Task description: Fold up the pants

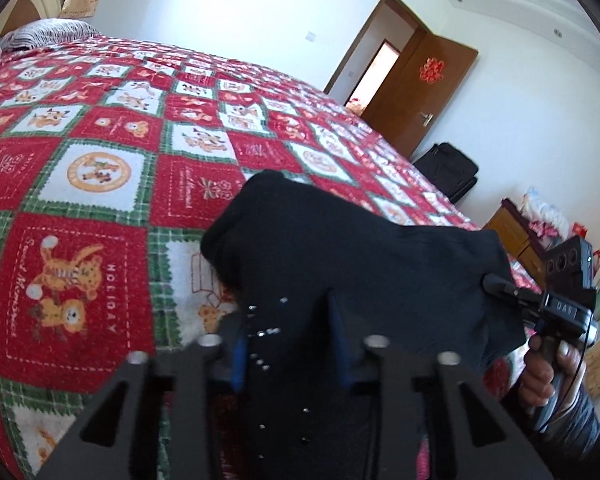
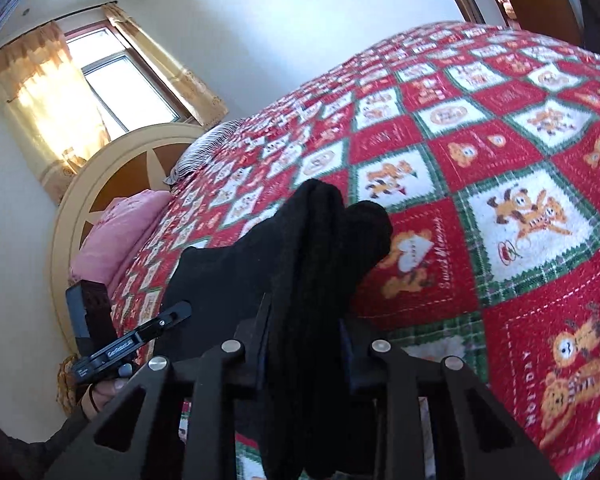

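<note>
**Black pants held up between both grippers above the quilt**

From the left wrist we see the black pants (image 1: 340, 264) stretched across the lower middle of the frame, one bunched end drooping toward the red, green and white quilt (image 1: 100, 152). The left gripper (image 1: 292, 344) has its jaws clamped on the cloth, which spills over the blue-padded fingers and hides their tips. At the right edge of that view the right gripper (image 1: 500, 286) pinches the far edge of the fabric, jaws closed on it, with the right hand (image 1: 548, 368) wrapped round its handle.

The right wrist shows what the first cannot: the cloth hanging in thick folds straight down between the fingers of the right gripper, and the left gripper seen from outside at lower left, its black finger (image 2: 172, 314) lying against the pants.

Only the left view takes in the open brown door (image 1: 420, 92) and a black suitcase (image 1: 448, 172) on the floor beside the bed. Only the right view shows the window (image 2: 112, 80) with yellow curtains, the round headboard (image 2: 112, 184) and a pink pillow (image 2: 116, 236). In both, the draped fabric blocks the quilt directly ahead
</note>
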`<state>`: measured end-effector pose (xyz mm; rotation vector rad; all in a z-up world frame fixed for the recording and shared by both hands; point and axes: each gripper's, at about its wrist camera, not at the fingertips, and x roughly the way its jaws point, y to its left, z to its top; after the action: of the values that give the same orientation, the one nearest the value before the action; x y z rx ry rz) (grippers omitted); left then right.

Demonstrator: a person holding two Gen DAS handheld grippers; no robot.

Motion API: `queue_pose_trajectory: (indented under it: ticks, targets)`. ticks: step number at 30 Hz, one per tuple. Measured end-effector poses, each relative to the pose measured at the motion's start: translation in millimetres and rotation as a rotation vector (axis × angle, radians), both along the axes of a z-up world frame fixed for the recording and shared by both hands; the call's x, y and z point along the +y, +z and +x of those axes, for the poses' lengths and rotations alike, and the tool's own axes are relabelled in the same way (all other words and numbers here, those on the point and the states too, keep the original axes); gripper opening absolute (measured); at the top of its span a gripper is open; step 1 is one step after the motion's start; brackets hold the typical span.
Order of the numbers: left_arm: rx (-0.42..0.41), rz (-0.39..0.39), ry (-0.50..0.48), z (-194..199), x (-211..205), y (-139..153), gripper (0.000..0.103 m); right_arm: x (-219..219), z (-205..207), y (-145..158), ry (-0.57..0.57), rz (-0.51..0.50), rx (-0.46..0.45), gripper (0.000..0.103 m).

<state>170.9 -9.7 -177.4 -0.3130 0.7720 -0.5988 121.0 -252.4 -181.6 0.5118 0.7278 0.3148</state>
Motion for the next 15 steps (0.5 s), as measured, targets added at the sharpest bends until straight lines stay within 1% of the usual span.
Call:
queue_pose_trajectory:
  ticks: [1,4,6,9,13,15]
  targets:
    - [-0.007,-0.003,-0.001,-1.4,1.4,3.3,0.016,3.4,-2.0,4.4,0.004,-0.006,-0.008,0.029]
    - [-0.020,-0.016,0.000,-2.7,6.4,12.3,0.013,11.7,-4.6,17.8,0.014,-0.018,-0.030,0.028]
    - [-0.028,-0.011,-0.003,-2.0,10.8,17.6,0.012,17.1,-3.7,28.0,0.027,-0.032,-0.043,0.028]
    - [-0.036,-0.023,0.005,-1.4,24.3,27.3,0.012,29.9,6.2,44.3,0.060,-0.057,-0.057,0.028]
    - [-0.066,-0.006,0.053,-2.9,51.7,40.0,0.012,54.4,36.0,56.3,0.130,-0.074,-0.066,0.028]
    - [-0.073,0.009,0.090,-1.4,71.0,45.5,0.012,68.7,52.0,57.1,0.164,-0.077,-0.066,0.028]
